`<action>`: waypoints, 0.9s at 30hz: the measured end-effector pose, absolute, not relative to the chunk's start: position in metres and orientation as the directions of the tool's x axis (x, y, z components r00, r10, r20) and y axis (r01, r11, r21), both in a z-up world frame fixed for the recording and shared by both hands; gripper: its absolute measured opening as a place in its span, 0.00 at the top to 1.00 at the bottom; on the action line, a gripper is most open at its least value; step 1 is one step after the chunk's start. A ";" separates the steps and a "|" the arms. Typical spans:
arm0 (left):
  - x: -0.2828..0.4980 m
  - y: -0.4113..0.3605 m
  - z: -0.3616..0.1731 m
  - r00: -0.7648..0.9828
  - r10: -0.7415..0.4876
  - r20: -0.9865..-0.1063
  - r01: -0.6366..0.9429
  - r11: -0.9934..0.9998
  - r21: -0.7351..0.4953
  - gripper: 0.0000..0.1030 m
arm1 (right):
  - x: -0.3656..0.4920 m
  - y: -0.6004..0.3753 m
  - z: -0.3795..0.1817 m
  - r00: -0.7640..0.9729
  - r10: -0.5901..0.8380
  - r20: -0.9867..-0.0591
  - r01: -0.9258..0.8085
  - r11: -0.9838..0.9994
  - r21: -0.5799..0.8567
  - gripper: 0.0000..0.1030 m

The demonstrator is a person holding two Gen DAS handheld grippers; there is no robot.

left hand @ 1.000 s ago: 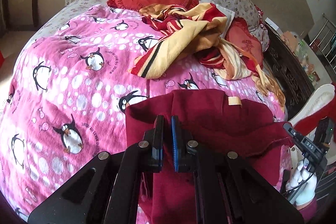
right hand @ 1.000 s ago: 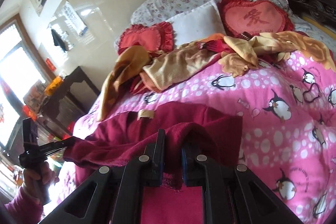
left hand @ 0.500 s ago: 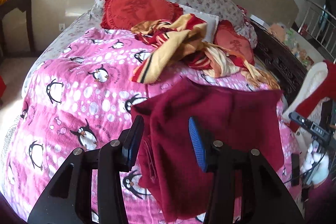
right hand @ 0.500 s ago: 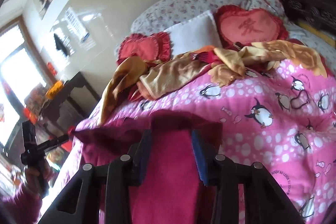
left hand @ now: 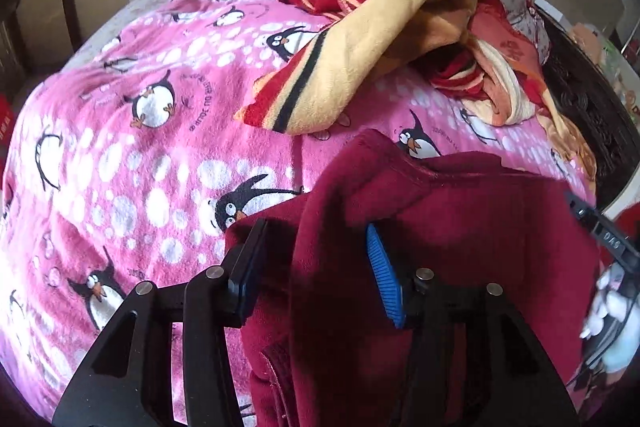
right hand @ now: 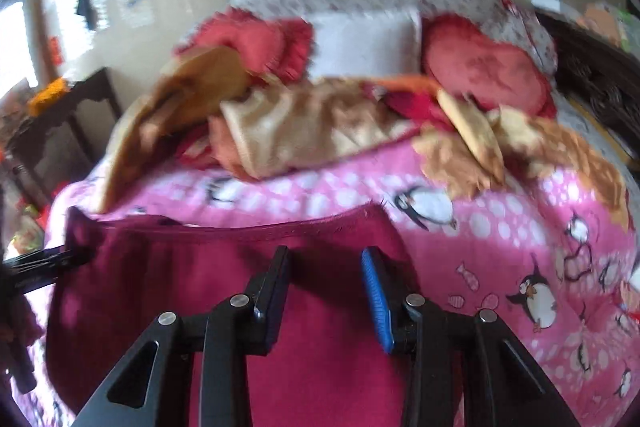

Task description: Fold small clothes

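Pink bedspread (left hand: 120, 155): left gripper (left hand: 316, 267) opening, right gripper (right hand: 326, 291) closing, over maroon garment (left hand: 460, 227).

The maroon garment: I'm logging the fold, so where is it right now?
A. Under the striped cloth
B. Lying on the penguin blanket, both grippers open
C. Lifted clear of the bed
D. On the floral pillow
B: the maroon garment lies on the penguin blanket, with the pads of the left gripper and right gripper apart and not pressing it.

Left tool (left hand: 316, 259) angles downward, jaws opening, gripping nothing. Right tool (right hand: 326, 283) also angles downward, jaws parted but closing.
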State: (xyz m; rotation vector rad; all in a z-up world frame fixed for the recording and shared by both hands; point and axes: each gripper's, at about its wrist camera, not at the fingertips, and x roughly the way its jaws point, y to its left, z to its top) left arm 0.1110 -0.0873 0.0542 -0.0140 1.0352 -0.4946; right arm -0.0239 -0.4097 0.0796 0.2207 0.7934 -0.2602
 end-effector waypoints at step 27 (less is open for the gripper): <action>-0.049 -0.009 0.029 0.239 -0.564 -0.791 0.628 0.710 -0.317 0.43 | -0.217 -0.386 0.061 0.646 0.024 -0.763 0.296 0.914 0.278 0.52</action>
